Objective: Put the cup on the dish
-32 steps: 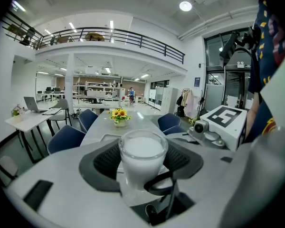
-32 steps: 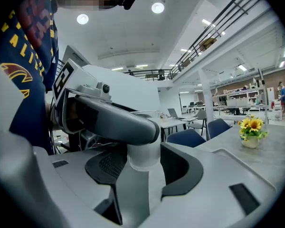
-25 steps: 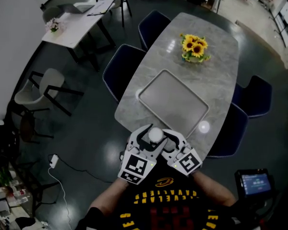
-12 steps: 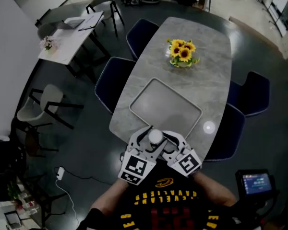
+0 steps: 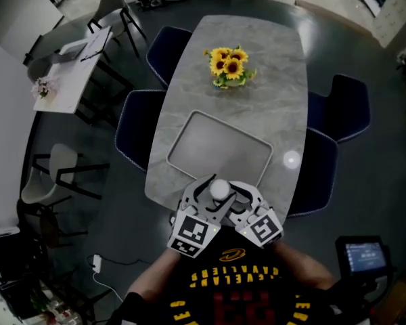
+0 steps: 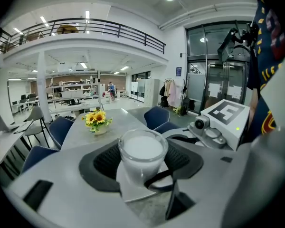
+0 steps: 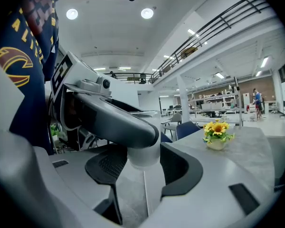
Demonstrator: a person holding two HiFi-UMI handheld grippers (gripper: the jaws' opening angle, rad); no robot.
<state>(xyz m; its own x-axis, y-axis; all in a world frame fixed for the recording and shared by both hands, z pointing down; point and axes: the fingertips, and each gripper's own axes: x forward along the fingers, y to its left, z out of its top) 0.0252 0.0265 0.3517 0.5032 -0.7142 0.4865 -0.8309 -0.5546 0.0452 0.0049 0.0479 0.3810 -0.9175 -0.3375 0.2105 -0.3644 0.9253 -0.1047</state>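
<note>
Over the near end of a big grey table (image 5: 257, 59), two grippers hold one white cup (image 5: 219, 189).
Blue chairs (image 5: 139, 127) stand along both long sides of the table. A flat grey dish (image 5: 216, 151) (shaped like a tray) lies in the middle with nothing on it, and a small pot of sunflowers (image 5: 229, 63) sits past it at the far end. The left gripper (image 6: 142, 158) has its black pads pressed on both sides of the cup. The right gripper (image 7: 142, 167) squeezes the same cup from the other side, so their jaws cross. The cup is upright, up off the table, right by the near edge of the dish.
</note>
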